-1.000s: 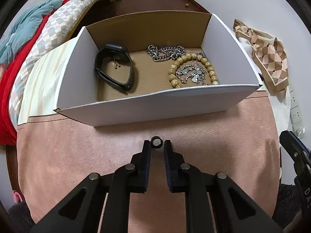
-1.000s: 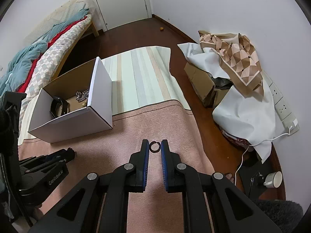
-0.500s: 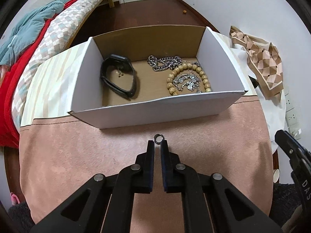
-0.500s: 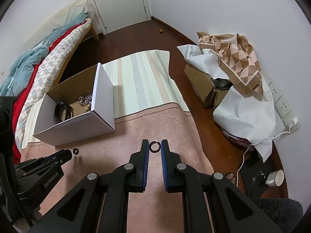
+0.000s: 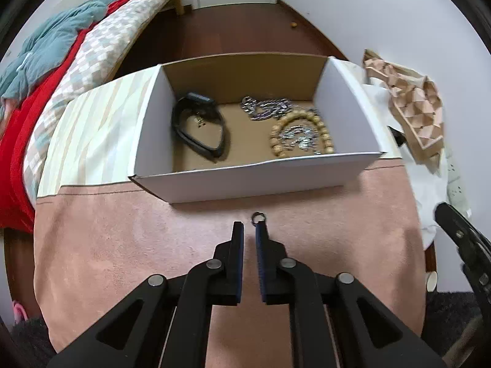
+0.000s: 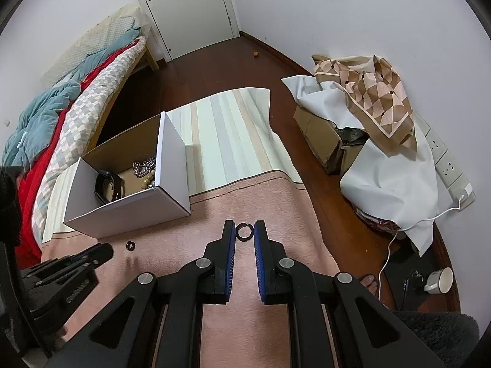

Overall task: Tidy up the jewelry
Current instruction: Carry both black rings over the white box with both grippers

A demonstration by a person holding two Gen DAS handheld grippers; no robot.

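Observation:
A white carton [image 5: 245, 181] with a brown inside stands on the pink cloth [image 5: 122, 239]. In it lie a black wristband [image 5: 199, 132], a silver chain [image 5: 265, 107] and a wooden bead bracelet [image 5: 322, 125]. My left gripper [image 5: 249, 227] hangs in front of the carton and its jaws are opening. A small dark ring [image 5: 258, 216] sits just past the right finger's tip, not pinched. From the right wrist, this ring [image 6: 130, 245] shows apart from the left gripper [image 6: 104, 250]. My right gripper [image 6: 244, 225] is shut on a black ring [image 6: 244, 232].
A striped cloth [image 6: 233, 135] lies under and beyond the carton. A bed with red and teal covers [image 6: 46, 128] runs along the left. Cartons draped in cloths [image 6: 368, 116] stand at the right wall, with a white cable [image 6: 423, 220], a mug [image 6: 438, 280] and a person's sandalled foot [image 6: 369, 282].
The left gripper closed on the small ring, rose a little, then parted its jaws; the ring now sits off the right fingertip. The right gripper still holds its ring.

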